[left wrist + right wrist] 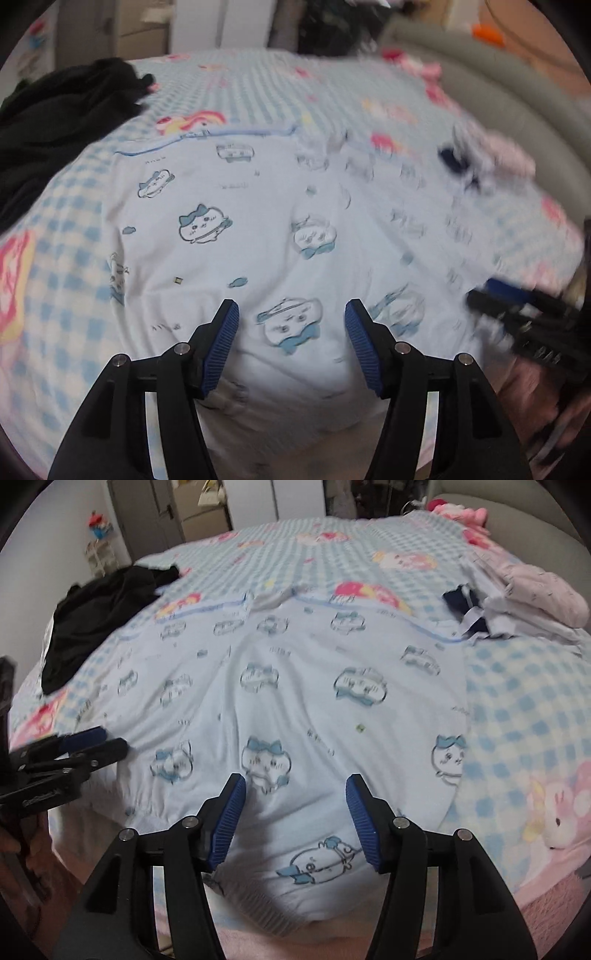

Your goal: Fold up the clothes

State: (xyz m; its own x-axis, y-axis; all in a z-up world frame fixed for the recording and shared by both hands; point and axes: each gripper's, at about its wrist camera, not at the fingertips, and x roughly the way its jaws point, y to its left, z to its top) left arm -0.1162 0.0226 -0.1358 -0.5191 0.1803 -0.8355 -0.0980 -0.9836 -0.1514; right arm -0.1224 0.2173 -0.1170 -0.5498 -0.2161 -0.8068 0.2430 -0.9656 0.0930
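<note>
A pale blue garment with cartoon prints [258, 229] [295, 686] lies spread flat on the bed, its blue-trimmed far edge away from me. My left gripper [291, 321] hovers open just above the garment's near part, nothing between its blue pads. My right gripper [295, 797] is likewise open over the near hem, empty. Each gripper shows in the other's view: the right gripper [517, 306] at the garment's right edge, the left gripper [85, 746] at its left edge.
A blue-checked bedspread [517, 709] covers the bed. A black garment [55, 110] [96, 616] lies bunched at the far left. A pile of pink, white and navy clothes [517, 598] [487, 158] sits at the far right, beside a grey headboard [498, 74].
</note>
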